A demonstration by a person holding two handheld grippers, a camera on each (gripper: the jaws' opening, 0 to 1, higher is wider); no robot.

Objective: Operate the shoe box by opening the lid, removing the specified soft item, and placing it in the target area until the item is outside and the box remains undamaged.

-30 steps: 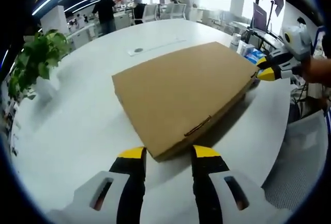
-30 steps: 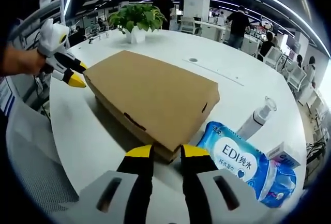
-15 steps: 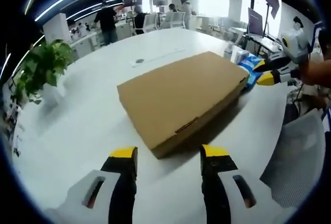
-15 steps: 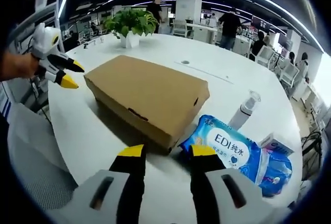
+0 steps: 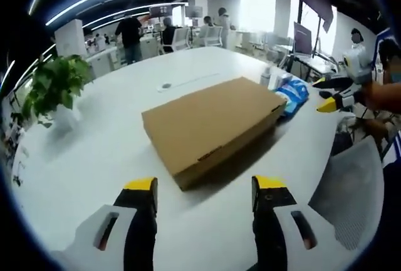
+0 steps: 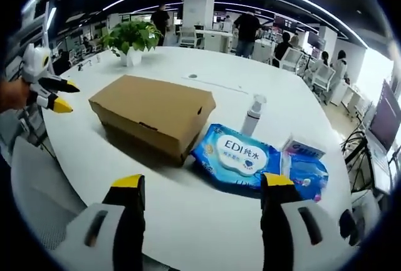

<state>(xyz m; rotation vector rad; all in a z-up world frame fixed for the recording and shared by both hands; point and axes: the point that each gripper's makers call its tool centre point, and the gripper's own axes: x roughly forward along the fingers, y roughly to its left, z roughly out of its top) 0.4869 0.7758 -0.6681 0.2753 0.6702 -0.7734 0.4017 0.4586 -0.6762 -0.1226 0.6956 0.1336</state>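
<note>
- Left gripper view: the left gripper (image 5: pixel 205 186) hangs above the white table (image 5: pixel 94 158), its yellow-tipped jaws spread wide with nothing between them.
- The brown shoe box (image 5: pixel 210 124) lies ahead of the jaws, lid closed, resting flat on the table and clear of both tips.
- A potted plant (image 5: pixel 53 86) stands off to the left; a blue wipes pack (image 5: pixel 291 91) lies just beyond the box's far corner.
- The right gripper (image 5: pixel 326 94) enters from the right edge, held in a hand, jaws parted, apart from the box.
- Right gripper view: the right gripper (image 6: pixel 202 184) is released too, jaws wide apart over bare table.
- The shoe box sits up-left of the jaws, the wipes pack beside it, a clear spray bottle (image 6: pixel 252 114) behind the pack, and a small white-and-blue packet (image 6: pixel 304 158) to the right.
- The left gripper shows at the left edge, short of the box.
</note>
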